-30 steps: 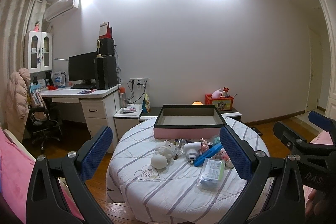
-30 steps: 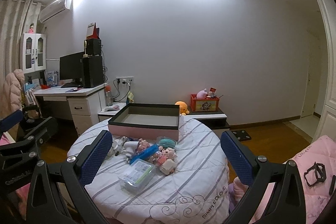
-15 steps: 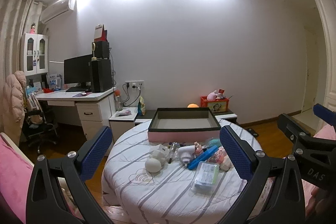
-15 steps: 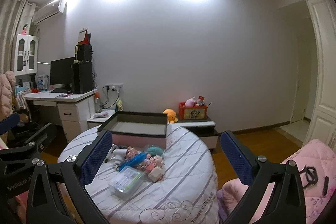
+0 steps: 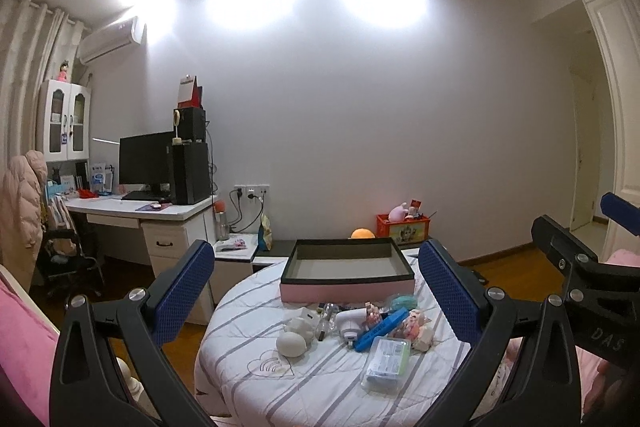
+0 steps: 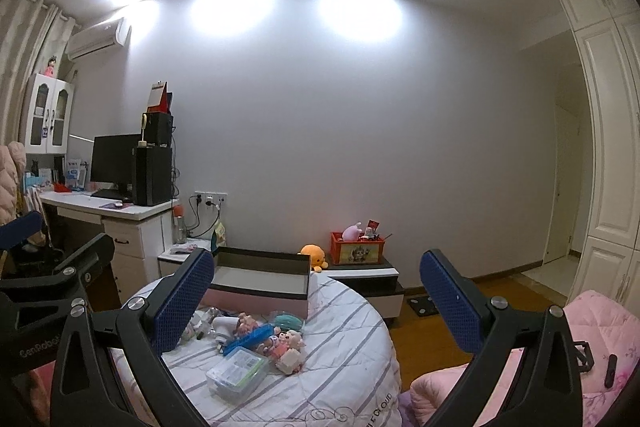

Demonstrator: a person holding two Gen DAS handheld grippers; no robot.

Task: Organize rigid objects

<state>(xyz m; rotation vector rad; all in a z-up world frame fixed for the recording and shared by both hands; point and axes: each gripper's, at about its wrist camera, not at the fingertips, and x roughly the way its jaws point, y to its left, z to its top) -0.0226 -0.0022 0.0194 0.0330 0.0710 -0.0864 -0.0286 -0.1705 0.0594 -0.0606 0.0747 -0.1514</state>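
1. Hovering well back from the table (image 5: 248,383), the left gripper (image 5: 316,291) and right gripper (image 6: 316,299) both have fingers spread wide, holding nothing.
2. Ahead and below the left gripper lie the small things: a blue bar (image 5: 380,329), a clear case (image 5: 387,357), a white egg (image 5: 291,343).
3. Beyond them sits the pink box (image 5: 347,273).
4. The clear case looks light, stiff and slippery; take it across its narrow sides.
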